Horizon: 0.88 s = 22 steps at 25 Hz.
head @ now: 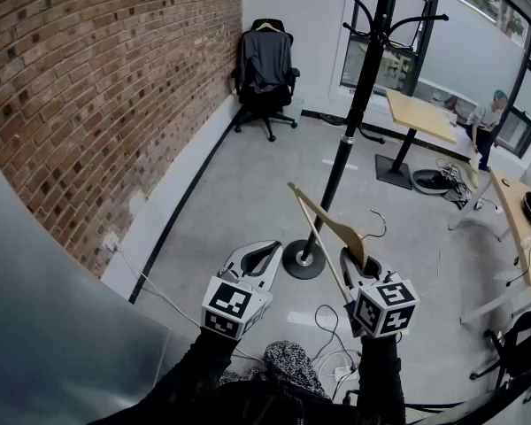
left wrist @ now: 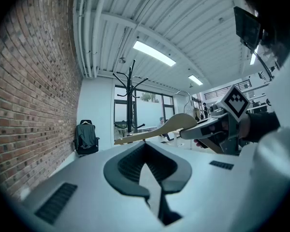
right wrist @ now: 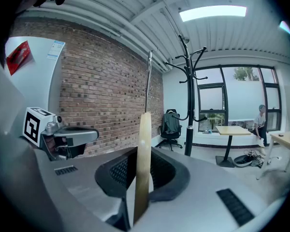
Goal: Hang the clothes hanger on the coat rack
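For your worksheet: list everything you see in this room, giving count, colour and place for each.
coat rack: one, black, mid-floor
hanger: one, pale wood with metal hook, in the right gripper
chair: one, black, far corner by the brick wall
garment: one, dark grey, over the chair back
tables: two, wood tops, right side
person: one, far right
cables: several, black and white, floor near the grippers
left gripper: one, white, empty
right gripper: one, white, shut on the hanger
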Tool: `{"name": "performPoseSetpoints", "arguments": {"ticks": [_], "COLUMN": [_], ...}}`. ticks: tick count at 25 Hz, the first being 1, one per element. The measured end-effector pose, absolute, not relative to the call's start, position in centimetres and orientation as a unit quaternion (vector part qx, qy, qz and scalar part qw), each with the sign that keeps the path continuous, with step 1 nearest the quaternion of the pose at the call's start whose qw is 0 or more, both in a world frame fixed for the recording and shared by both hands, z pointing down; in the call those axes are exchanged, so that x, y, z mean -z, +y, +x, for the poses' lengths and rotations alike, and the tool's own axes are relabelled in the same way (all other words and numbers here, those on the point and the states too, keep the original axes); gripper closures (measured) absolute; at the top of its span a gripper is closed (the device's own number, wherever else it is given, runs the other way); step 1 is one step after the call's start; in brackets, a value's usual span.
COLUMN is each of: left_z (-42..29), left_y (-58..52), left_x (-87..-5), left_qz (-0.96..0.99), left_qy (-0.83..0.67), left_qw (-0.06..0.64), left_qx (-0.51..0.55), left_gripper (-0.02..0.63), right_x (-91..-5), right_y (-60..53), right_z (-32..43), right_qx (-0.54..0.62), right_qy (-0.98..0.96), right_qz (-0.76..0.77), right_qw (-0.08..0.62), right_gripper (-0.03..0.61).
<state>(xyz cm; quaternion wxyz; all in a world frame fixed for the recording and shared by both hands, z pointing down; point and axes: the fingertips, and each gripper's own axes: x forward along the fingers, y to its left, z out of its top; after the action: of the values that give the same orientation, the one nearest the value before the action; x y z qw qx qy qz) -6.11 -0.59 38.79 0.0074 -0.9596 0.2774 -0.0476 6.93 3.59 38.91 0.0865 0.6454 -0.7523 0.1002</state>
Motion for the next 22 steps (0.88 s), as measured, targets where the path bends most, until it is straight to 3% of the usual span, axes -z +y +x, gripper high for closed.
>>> {"name": "performPoseSetpoints", "arguments": {"ticks": [22], "left_z": [3.6], "left_y": [-8.6], "left_x": [-38.1], "left_qz": [-0.948], "left_qy": [0.315], "left_qw": [0.011], "left_qx": [0.049], "left_gripper": [0.606], "right_x": [-39.7], "right_y": [-5.8], "right_z": [16.8], "right_qx": [-0.11], "right_qy": [-0.781], "right_qz": [0.608], "right_qw": [0.091], "right_gripper": [0.523]}}
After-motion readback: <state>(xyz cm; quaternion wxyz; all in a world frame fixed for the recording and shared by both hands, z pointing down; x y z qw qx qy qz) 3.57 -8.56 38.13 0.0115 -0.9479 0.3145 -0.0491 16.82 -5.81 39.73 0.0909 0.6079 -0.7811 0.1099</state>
